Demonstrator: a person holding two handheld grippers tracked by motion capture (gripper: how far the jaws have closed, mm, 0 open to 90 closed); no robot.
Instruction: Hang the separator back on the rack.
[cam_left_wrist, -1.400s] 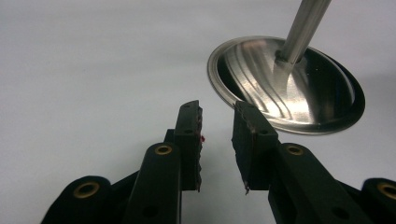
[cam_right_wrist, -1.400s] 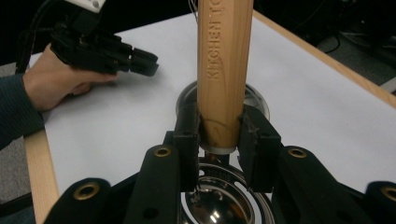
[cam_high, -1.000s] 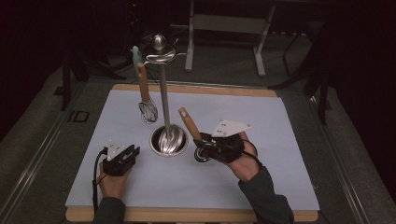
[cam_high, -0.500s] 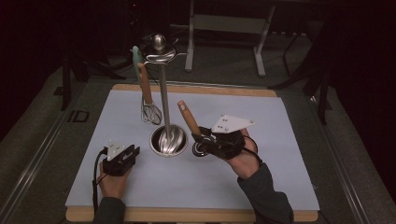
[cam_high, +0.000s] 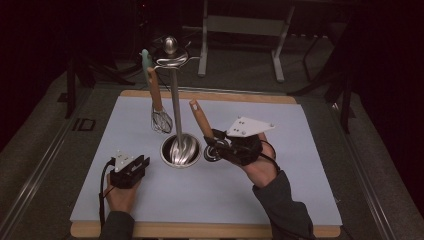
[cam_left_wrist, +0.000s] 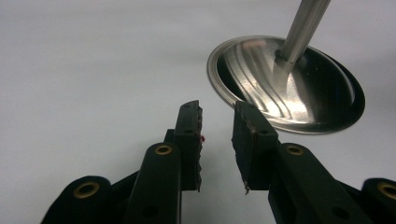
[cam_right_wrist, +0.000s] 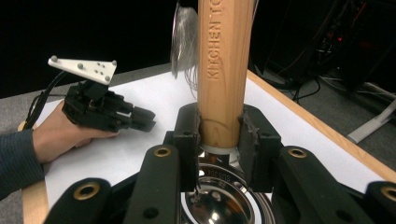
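Left gripper (cam_high: 131, 169): rests on the mat, jaws apart, nothing between them, near the stand (cam_high: 180, 150).

Whisk (cam_high: 160, 119): hangs from the stand.

Ladle (cam_high: 202, 121): wooden handle, steel bowl; stiff, likely bowl-heavy, metal probably slippery. You have it where wood meets metal, just right of the stand's base.

Right gripper (cam_high: 216, 142): clamped on the ladle.

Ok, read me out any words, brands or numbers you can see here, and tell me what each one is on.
"KITCHEN TO", cut off by the frame's top edge: running along the wooden handle clamped in the right gripper.
Stamped marking on the metal spoon bowl below that handle: too small to read.
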